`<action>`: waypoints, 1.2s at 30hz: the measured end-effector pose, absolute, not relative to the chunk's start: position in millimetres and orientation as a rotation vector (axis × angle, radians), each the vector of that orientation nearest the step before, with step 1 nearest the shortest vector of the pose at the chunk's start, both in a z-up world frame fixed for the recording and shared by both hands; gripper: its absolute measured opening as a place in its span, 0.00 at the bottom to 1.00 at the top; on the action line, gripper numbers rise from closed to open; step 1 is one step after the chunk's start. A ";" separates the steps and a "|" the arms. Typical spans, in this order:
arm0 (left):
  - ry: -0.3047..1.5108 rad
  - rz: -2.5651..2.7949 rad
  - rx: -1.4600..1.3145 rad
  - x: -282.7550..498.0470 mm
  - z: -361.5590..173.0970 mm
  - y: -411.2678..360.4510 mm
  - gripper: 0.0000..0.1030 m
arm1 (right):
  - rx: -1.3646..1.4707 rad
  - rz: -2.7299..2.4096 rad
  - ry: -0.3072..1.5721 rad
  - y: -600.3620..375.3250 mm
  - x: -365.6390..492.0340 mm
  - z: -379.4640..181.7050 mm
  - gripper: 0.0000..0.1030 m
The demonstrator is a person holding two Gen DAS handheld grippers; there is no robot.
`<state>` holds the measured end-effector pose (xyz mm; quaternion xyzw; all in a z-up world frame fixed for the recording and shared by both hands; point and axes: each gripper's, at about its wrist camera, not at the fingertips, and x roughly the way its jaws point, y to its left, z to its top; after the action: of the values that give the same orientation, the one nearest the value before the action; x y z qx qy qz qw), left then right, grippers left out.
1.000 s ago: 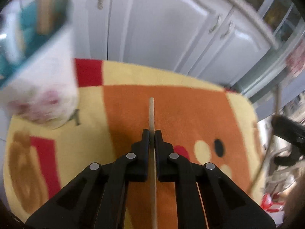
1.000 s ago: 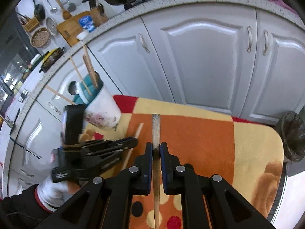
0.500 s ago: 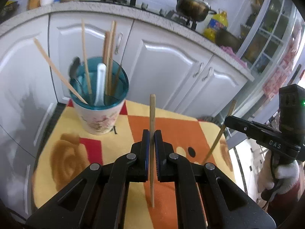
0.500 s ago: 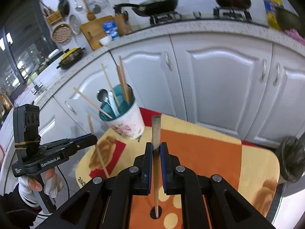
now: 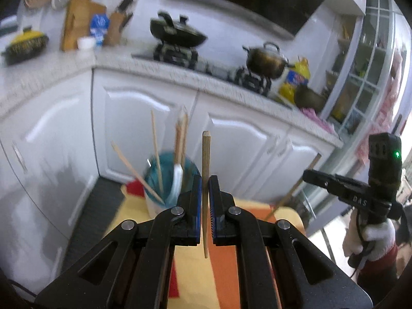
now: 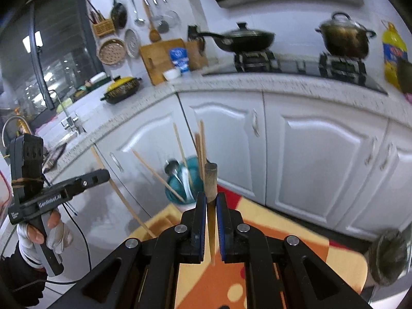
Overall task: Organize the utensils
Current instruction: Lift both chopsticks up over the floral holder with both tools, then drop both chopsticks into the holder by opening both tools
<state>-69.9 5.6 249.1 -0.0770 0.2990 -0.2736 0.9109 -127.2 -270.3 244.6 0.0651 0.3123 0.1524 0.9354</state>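
Observation:
My left gripper (image 5: 205, 180) is shut on a wooden chopstick (image 5: 206, 154) that stands upright between the jaws. My right gripper (image 6: 211, 197) is shut on a darker wooden chopstick (image 6: 210, 180), also upright. Both are raised well above the mat. A white floral cup with a teal inside (image 5: 164, 180) stands on the mat's far left; it holds several chopsticks and spoons. It also shows in the right wrist view (image 6: 184, 182). Each gripper appears in the other's view: the right one (image 5: 316, 177), the left one (image 6: 101, 173).
An orange, yellow and red mat (image 6: 283, 234) lies on the floor before white cabinets (image 6: 322, 154). The counter above carries a black pan (image 6: 244, 37), a pot (image 6: 345, 36), a yellow oil bottle (image 6: 394, 49) and a cutting board (image 6: 159, 56). A dark round object (image 6: 388, 255) sits right.
Both grippers have risen and tilted up from the mat, each keeping its chopstick. The view has gone from the mat to the cabinets, counter and stove; the cup now lies lower and farther.

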 end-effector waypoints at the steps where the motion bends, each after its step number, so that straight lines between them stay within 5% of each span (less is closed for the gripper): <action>1: 0.599 -0.554 -0.160 -67.6 254.5 8.8 0.04 | 0.129 0.318 0.630 -267.7 -122.9 250.9 0.07; 16: 0.482 -0.393 -0.106 13.9 284.6 3.4 0.04 | 0.087 0.333 0.539 -235.1 -47.5 308.7 0.07; 36: 0.693 -0.340 -0.018 66.8 180.0 -47.5 0.04 | 0.152 0.308 0.795 -225.6 32.0 187.5 0.07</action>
<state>66.8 -47.5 180.0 -0.0086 0.3381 -0.1657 0.9264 32.0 -225.6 187.5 0.0735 0.3853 0.1495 0.9076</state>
